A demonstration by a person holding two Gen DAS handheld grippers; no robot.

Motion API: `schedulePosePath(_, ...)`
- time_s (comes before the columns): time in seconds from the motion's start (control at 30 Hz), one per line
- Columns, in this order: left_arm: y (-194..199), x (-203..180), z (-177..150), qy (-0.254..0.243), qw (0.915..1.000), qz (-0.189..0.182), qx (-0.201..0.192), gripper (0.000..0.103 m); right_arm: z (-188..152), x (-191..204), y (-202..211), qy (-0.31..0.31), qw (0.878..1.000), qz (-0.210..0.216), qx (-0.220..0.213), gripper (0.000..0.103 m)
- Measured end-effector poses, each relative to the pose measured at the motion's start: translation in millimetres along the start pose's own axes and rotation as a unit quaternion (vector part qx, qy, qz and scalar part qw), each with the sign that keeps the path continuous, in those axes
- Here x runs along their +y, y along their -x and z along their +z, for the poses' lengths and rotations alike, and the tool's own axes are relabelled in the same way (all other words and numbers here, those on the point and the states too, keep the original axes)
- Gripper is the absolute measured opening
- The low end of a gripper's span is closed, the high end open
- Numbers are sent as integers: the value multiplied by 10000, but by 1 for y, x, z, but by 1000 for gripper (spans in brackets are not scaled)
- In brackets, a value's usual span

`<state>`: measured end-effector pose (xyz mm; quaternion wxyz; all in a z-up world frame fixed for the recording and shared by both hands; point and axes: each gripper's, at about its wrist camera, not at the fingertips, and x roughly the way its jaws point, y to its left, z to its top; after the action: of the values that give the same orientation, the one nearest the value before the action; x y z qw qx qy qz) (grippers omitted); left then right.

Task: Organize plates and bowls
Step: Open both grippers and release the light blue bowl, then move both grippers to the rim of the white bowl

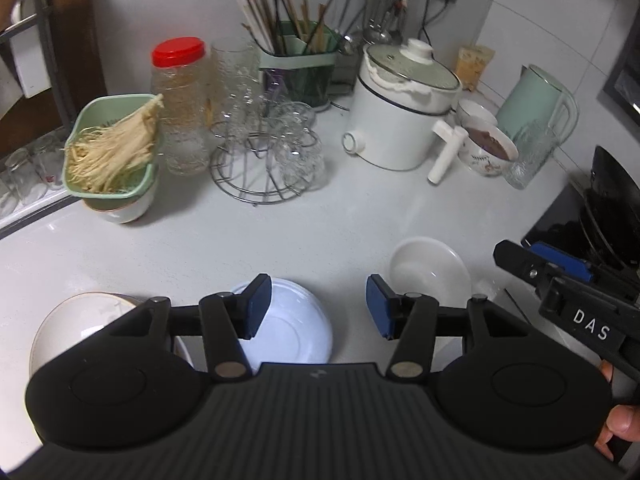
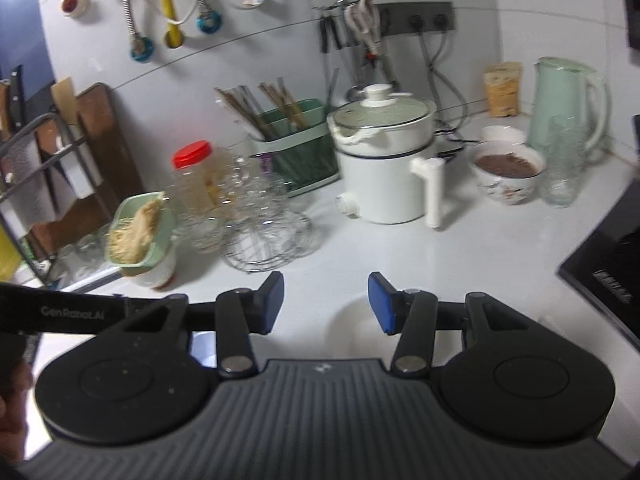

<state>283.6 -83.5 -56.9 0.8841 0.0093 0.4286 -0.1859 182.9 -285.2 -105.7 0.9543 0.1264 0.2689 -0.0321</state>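
the left hand-held gripper (image 1: pixel 318 306) pointed steeply down at the white desk (image 1: pixel 208 240), its jaws released with bare desk between the blue pads. the right hand-held gripper (image 2: pixel 326 302) tilted down more gently, likewise released and grasping nothing; its blue pad also showed at the far right of the left wrist view, just beside the black stove (image 1: pixel 560 232).

taking the white cooker pot (image 1: pixel 394 120) as landmark: a pale blue plate (image 1: pixel 296 328) lay on the desk well in front of it, partly under the left finger. a small white bowl (image 1: pixel 430 266) sat in front of the pot, to the right of the plate. a gold-rimmed white bowl (image 1: pixel 76 328) stood far front-left, near the desk's front edge. an open stretch of desk ran between these dishes and the pot.
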Motion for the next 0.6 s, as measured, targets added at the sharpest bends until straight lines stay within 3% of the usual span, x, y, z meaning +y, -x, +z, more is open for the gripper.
schedulePosePath(0.27,-19,-22,2,-335,9992,50,214,59,-11,-25,1,-358,9989,-269,106,50)
schedulePosePath(0.6,-61,-35,4,-292,9983,-129,491,60,-28,-55,-9,-669,9951,-559,456,50)
